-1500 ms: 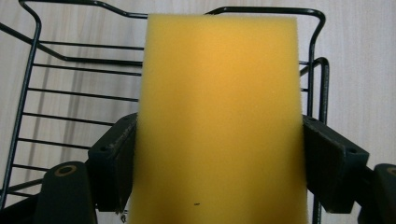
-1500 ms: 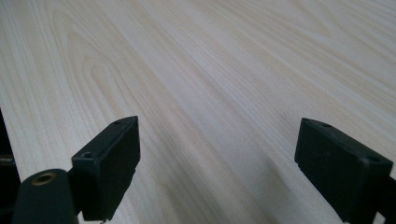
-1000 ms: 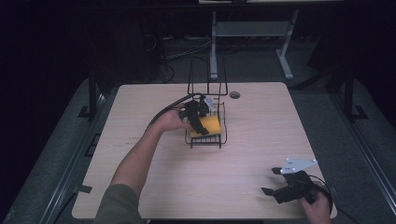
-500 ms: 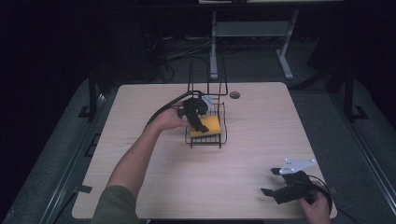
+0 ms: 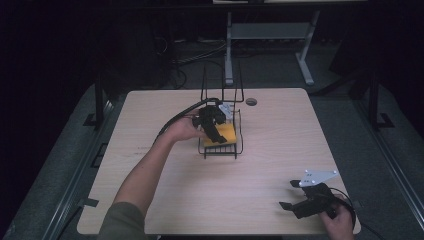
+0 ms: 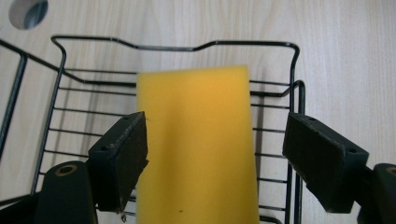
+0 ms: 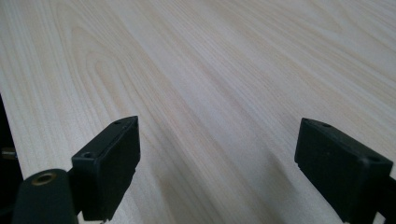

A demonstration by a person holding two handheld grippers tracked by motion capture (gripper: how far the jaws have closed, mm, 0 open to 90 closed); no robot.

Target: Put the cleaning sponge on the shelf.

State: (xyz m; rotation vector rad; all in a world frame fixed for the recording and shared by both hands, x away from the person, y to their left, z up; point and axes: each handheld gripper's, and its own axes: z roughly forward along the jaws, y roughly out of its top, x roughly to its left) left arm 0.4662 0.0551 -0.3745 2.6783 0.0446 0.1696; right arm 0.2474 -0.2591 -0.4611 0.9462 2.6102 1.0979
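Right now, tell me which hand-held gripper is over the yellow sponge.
The left hand-held gripper, over the wire basket: its open jaws flank the yellow sponge. The right hand-held gripper sits near the table's front right corner, over bare wood.

There is one table (image 5: 165,200), with one round hole (image 5: 251,101) in its top near the far edge. On it stands one black wire basket (image 5: 220,150), and in that basket lies one yellow sponge (image 5: 227,133). Two grippers are in the person's hands, the left gripper (image 5: 216,131) at the basket and the right gripper (image 5: 288,195) near the table's near right corner, each with two black jaws, and one grey three-cornered plate (image 5: 316,177) sits on top of the right one.
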